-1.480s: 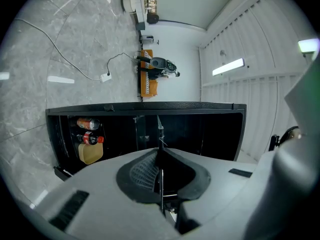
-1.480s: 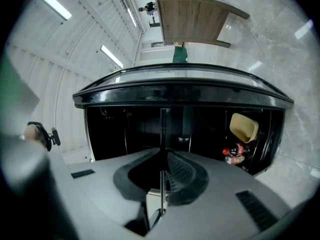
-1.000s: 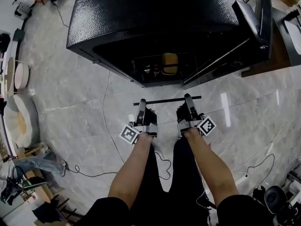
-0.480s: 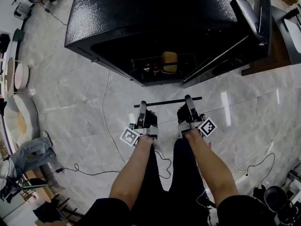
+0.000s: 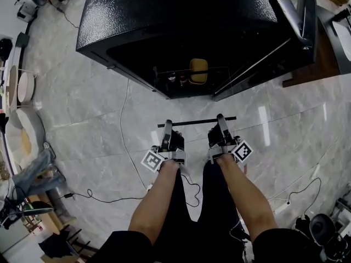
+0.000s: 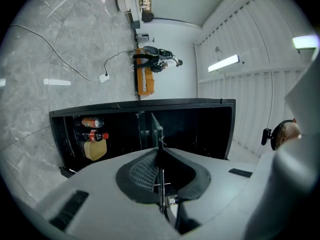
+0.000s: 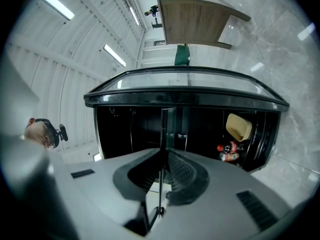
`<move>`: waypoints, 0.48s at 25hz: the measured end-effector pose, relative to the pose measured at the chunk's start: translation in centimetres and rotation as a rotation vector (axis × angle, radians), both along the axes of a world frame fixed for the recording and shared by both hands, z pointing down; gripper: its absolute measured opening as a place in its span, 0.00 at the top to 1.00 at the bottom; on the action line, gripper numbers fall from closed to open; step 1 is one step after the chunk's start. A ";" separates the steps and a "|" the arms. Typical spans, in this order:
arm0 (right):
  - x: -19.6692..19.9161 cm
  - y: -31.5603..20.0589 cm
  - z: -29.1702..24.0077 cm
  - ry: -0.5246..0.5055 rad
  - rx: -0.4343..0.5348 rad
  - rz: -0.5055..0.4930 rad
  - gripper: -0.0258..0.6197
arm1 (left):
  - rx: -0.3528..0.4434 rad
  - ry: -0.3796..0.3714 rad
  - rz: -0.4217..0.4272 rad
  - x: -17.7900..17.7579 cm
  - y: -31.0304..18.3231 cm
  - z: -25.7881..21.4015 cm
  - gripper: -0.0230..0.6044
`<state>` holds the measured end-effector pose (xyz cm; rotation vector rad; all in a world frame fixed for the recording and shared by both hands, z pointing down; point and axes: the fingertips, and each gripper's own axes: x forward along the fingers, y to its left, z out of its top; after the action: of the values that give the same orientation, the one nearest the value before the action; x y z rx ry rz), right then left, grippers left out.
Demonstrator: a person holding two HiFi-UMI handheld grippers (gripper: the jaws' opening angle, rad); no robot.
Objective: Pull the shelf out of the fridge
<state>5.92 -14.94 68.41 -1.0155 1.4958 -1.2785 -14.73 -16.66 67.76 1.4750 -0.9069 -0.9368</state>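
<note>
While outstretched, left gripper (image 5: 166, 125) and right gripper (image 5: 220, 118) tight on shelf (image 5: 196, 121).

The head view looks steeply down from above on both arms, the floor (image 5: 82, 119) and the open fridge (image 5: 181, 15) ahead. The 2 gripper views ride close behind the left tongs (image 5: 165, 127) and right tongs (image 5: 220, 119). Each is rolled sideways and sights along the shelf (image 5: 197, 121) into the fridge's dark interior, which all 3 views share.
</note>
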 end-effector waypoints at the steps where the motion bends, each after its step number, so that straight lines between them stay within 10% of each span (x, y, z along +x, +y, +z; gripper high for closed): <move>1: 0.0 0.2 0.0 0.005 0.006 -0.002 0.90 | 0.003 -0.001 0.003 0.0 0.2 0.0 0.91; 12: 0.4 2.6 -2.5 0.014 0.031 -0.014 0.90 | 0.013 -0.001 0.024 0.4 2.9 -2.0 0.91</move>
<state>6.35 -12.35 65.92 -0.9971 1.5317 -1.2568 -14.35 -13.76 65.71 1.4944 -0.8836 -0.9266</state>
